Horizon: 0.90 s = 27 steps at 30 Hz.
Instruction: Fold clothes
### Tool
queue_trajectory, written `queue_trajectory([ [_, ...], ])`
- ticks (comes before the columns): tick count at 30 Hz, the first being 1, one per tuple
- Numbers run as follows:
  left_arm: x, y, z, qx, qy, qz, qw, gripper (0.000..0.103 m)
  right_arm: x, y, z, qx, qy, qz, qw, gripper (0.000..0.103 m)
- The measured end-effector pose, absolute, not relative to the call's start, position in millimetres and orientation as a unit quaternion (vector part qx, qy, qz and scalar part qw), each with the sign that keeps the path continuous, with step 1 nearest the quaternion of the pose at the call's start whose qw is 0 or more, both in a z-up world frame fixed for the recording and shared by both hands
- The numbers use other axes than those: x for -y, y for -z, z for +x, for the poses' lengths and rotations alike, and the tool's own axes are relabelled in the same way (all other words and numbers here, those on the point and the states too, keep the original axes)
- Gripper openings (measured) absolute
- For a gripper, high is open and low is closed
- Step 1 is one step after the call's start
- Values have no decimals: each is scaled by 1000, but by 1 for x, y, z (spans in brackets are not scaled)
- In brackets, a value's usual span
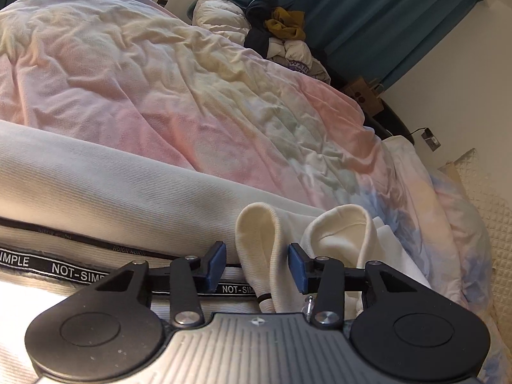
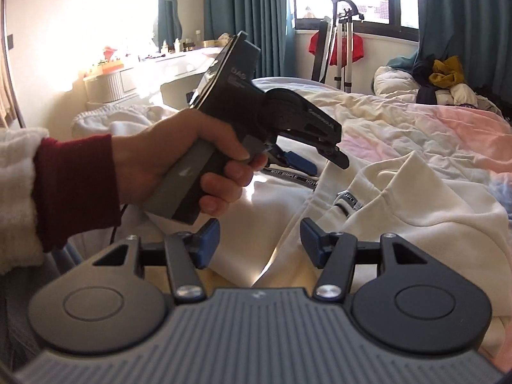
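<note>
A cream-white garment point(image 1: 96, 192) with a black "NOT-SIMPLE" tape stripe lies on the bed; it also shows in the right wrist view point(image 2: 400, 204). My left gripper point(image 1: 257, 265) is open, its blue pads on either side of an upright fold of the cream fabric point(image 1: 256, 233), not closed on it. In the right wrist view the left gripper point(image 2: 320, 163) is held in a hand with a red cuff, just above the garment. My right gripper point(image 2: 260, 243) is open and empty, hovering over the garment's near edge.
A pastel tie-dye duvet point(image 1: 192, 96) covers the bed. A pile of clothes point(image 2: 441, 80) sits at the far end by teal curtains. A dressing table point(image 2: 144, 64) stands at left, and a stand with a red cloth point(image 2: 339, 48) by the window.
</note>
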State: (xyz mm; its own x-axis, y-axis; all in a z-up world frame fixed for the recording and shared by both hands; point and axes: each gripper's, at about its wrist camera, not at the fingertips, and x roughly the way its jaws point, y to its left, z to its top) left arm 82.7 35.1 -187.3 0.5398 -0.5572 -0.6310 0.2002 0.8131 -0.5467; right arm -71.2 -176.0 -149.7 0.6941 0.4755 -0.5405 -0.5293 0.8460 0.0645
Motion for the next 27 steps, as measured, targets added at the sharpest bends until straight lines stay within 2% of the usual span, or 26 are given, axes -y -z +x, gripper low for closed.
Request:
queue_trajectory([
  [5, -31, 193, 89, -426, 236, -212, 847, 38, 166, 167, -61, -323, -261, -85, 906, 57],
  [8, -27, 194, 90, -420, 242, -203, 851, 35, 157, 176, -63, -324, -232, -150, 905, 56],
  [10, -25, 196, 90, -417, 248, -203, 851, 25, 152, 180, -63, -328, -220, -180, 901, 56],
  [11, -24, 196, 89, -415, 249, -198, 852, 23, 149, 182, -65, -329, -217, -193, 899, 56],
  [12, -23, 195, 88, -414, 250, -194, 854, 17, 146, 183, -67, -326, -213, -209, 897, 56],
  [13, -23, 194, 87, -411, 249, -195, 855, 14, 143, 184, -69, -323, -210, -223, 896, 54],
  [15, -24, 191, 85, -406, 248, -200, 856, 12, 141, 183, -69, -324, -209, -226, 894, 42],
  [16, -25, 188, 84, -403, 249, -205, 857, 11, 142, 183, -68, -329, -203, -223, 895, 30],
  [17, -27, 184, 82, -396, 251, -206, 859, 11, 144, 183, -66, -332, -194, -219, 897, 22],
  [21, -33, 160, 73, -371, 252, -214, 867, 10, 156, 174, -59, -340, -210, -155, 904, 18],
  [27, -55, 136, 71, -342, 238, -225, 881, 10, 154, 150, -61, -295, -259, -87, 916, 18],
])
